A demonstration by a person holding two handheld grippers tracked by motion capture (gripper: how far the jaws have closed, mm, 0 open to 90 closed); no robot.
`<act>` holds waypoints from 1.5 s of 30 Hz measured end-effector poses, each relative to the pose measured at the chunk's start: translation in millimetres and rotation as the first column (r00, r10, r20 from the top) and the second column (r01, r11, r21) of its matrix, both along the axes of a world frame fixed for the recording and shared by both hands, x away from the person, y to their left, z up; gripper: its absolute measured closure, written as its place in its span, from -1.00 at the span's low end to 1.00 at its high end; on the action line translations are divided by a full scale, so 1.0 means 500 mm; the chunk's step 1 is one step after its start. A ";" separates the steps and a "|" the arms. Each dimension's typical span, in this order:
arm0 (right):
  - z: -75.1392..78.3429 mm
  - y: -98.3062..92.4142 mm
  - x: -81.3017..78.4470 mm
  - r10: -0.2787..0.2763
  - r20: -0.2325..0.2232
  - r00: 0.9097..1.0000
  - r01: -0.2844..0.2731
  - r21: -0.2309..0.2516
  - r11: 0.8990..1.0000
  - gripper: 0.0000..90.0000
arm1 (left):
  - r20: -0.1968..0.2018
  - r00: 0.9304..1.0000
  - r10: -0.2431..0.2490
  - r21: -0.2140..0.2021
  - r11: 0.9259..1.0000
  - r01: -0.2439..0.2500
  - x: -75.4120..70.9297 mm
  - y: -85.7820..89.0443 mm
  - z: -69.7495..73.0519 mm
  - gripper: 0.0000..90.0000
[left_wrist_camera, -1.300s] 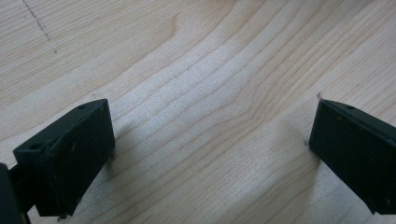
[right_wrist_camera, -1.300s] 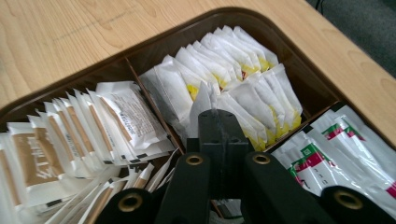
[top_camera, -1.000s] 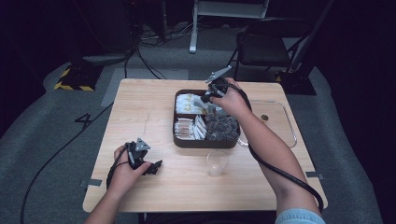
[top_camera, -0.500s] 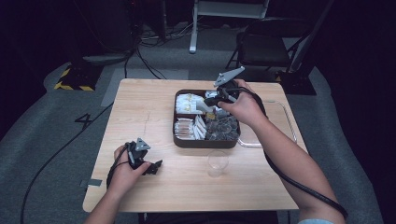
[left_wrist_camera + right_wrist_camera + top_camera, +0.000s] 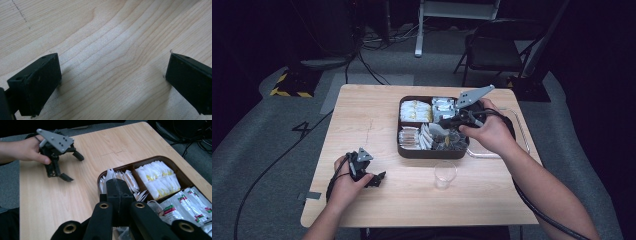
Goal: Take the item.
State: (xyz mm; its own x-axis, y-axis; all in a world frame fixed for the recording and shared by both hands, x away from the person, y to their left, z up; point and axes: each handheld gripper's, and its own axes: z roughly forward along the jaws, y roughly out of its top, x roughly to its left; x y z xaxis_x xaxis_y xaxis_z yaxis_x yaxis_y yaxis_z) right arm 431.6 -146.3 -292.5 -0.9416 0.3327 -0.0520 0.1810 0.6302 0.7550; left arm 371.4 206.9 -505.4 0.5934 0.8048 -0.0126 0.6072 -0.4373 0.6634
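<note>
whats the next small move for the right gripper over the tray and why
Probably ease the right gripper, its jaws shut together, straight up from the brown tray. It sits low among the packets, and I cannot tell whether it holds one.

2 hand-held grippers, L + R; 1 tray; 1 cup; 1 table.

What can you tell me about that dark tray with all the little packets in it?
The tray is a dark brown, roughly rectangular box with low walls and rounded corners, plastic by its look, split by dividers into compartments. It sits flat on the wooden table, towards the far right. Yellow-and-white packets, thin white sachets and white packets with red and green print fill it. The right hand-held gripper hovers over it, jaws together.
</note>
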 end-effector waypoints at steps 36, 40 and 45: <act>-0.139 -0.027 -0.103 0.047 -0.114 0.992 -0.054 -0.060 0.997 1.00 | 0.000 1.000 0.000 -0.001 1.000 0.000 0.000 0.000 0.000 -0.99; -0.155 -0.022 -0.101 0.043 -0.128 0.991 -0.055 -0.094 0.994 1.00 | 0.000 1.000 0.000 0.000 1.000 0.000 0.000 0.000 0.000 -0.99; -0.170 -0.011 -0.099 0.043 -0.145 0.988 -0.063 -0.138 0.988 1.00 | -0.001 1.000 0.001 -0.001 1.000 -0.001 0.000 0.000 0.000 -0.99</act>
